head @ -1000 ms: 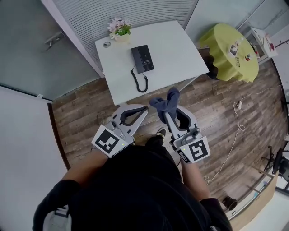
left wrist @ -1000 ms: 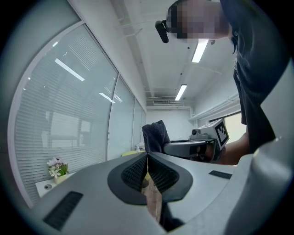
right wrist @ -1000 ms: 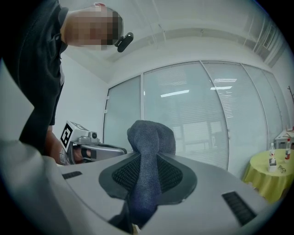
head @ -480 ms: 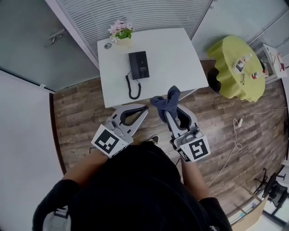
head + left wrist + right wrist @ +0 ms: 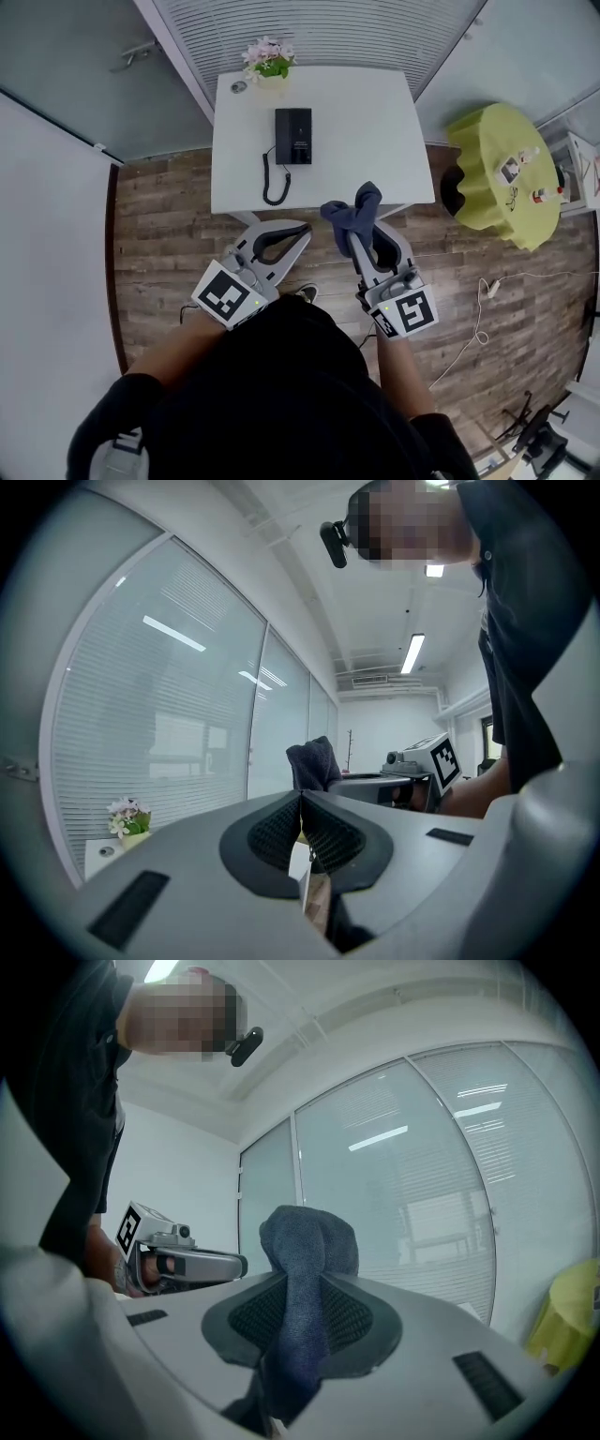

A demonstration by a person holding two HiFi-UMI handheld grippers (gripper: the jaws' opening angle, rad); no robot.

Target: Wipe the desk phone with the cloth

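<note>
Right gripper [image 5: 357,236] is clamped on the cloth [image 5: 350,212]. In the right gripper view the dark blue-grey fabric runs down between both pads and bunches in a lump above the tips, so the jaws are narrow with cloth pinched between. Left gripper [image 5: 303,229] has its jaws pressed together. In the left gripper view the pads meet at the tips, nothing is held, and only a thin sliver of gap shows lower down. I hold both grippers side by side in front of the body, tips toward 12 o'clock, left one at 9 o'clock of the right one, near but not touching. The desk phone [image 5: 292,136] is black and lies flat on the white table [image 5: 366,112] at 12 o'clock from the grippers, about mid-table, handset on. Its coiled cord [image 5: 272,184] trails off toward 7 o'clock and ends near the table's near edge. The cloth is well apart from the phone, at about 5 o'clock of it. In the head view the lump overlaps the table's near edge, and I can't tell whether it touches it. A small pot of pink flowers [image 5: 269,64] sits at the far left corner, 11 o'clock of the phone, with a small round object [image 5: 238,87] just beside it at 8 o'clock. A round table with a yellow cover [image 5: 502,173] stands at 3 o'clock of the white table, a few small items on it too small to name. The floor [image 5: 169,216] is wood plank. Glass wall with blinds [image 5: 309,33] is at 12 o'clock, behind the table.
</note>
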